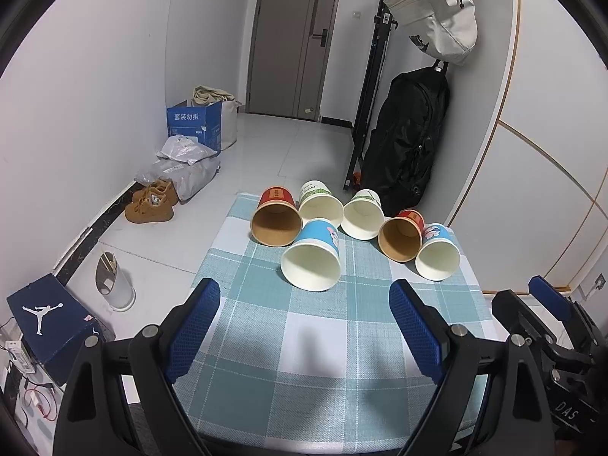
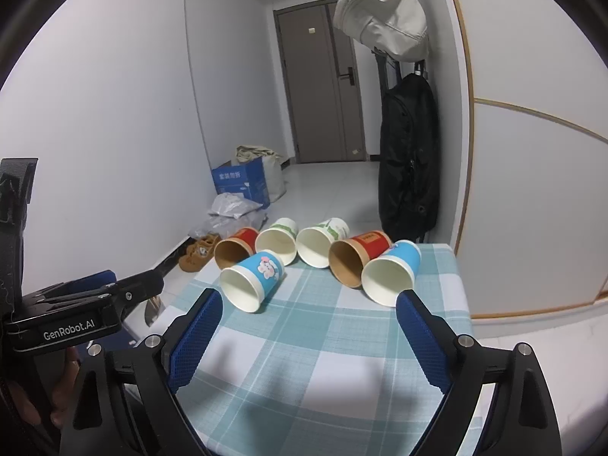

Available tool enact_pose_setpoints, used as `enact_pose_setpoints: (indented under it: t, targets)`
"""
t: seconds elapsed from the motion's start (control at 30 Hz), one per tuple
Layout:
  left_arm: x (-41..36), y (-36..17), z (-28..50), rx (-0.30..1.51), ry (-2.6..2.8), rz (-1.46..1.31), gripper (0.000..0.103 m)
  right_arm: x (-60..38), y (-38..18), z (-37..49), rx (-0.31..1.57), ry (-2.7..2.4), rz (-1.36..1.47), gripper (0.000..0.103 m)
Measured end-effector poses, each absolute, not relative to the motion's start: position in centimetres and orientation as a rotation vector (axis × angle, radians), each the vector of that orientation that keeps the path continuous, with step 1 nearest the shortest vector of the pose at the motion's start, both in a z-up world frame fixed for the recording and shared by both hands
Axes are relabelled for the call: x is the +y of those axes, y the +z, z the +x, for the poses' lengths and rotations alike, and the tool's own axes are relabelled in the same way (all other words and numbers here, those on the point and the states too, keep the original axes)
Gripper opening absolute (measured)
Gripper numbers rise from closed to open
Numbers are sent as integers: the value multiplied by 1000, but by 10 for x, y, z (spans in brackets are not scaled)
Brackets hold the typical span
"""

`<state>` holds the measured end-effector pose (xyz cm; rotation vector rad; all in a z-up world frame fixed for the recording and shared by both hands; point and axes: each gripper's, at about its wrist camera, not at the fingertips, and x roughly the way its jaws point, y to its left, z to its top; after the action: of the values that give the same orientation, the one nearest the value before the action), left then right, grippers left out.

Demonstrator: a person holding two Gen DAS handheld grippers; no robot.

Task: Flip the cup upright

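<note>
A: Nearest: left tool [image 1: 304, 326] and right tool [image 2: 306, 336], both spread wide, empty, above the checked tabletop [image 1: 304, 342].

B: Further out: six cups on their sides, mouths toward the cameras. Closest, the blue cup [image 1: 313, 258], just in front of the red cup [image 1: 276, 218].

A: Best to straddle the blue cup's wall mid-body, close gently to avoid crushing paper, then tip mouth up.

B: Worth watching the neighbours: touching or nearly so, likely to roll. Beyond them, only floor and a door [image 1: 292, 38].
</note>
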<state>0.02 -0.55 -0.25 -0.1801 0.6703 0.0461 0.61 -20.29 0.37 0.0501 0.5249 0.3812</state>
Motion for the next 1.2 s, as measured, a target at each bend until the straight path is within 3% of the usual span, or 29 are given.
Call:
enact_pose_setpoints:
  t: [1.2]
  targets:
    - [-9,-5,4,700,29,-174,88,-203,4,6,525,371,51,95]
